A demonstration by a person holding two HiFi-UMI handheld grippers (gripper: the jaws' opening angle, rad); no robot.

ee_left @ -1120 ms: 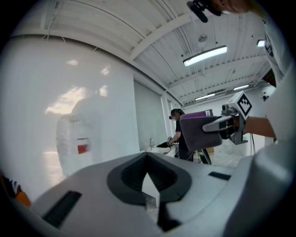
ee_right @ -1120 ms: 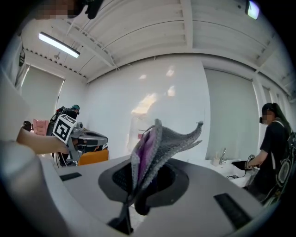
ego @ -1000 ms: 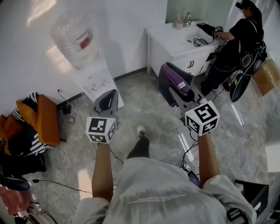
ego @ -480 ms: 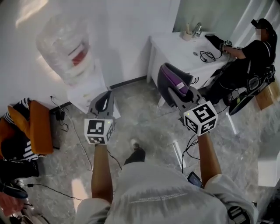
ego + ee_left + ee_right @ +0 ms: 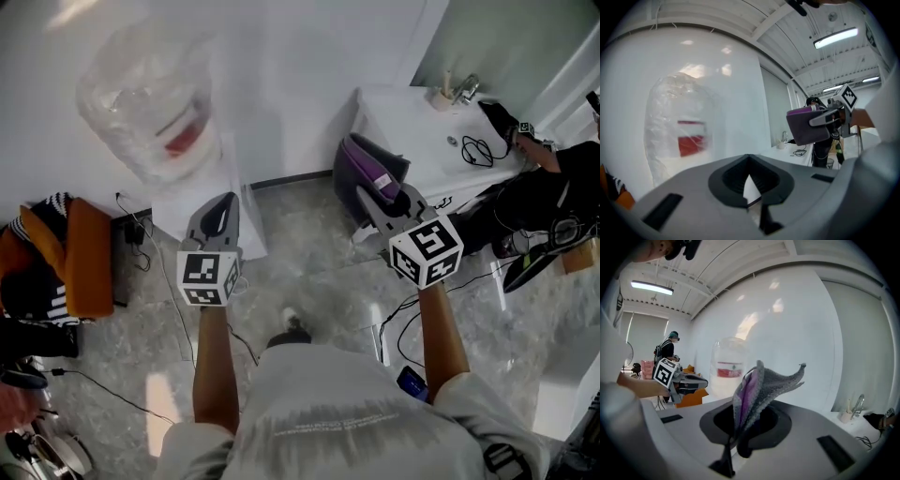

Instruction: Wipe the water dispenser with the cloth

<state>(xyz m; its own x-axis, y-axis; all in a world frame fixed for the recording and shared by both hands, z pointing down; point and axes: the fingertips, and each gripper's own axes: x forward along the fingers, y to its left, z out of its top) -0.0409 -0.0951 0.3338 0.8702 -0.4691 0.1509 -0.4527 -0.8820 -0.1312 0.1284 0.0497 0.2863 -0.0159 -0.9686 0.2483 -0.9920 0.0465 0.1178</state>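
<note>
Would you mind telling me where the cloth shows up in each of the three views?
Head view: the cloth, right of centre, at the tip of the right gripper.
Left gripper view: the cloth, right of centre, at mid-height.
Right gripper view: the cloth, centre, clamped between the jaws.
Shared landmark: the water bottle.

I see white wall [image 5: 300, 75] ahead, grey marbled floor [image 5: 314, 258] below, white sink counter [image 5: 403, 122] right, fluorescent strip [image 5: 836, 37] lit overhead.
</note>
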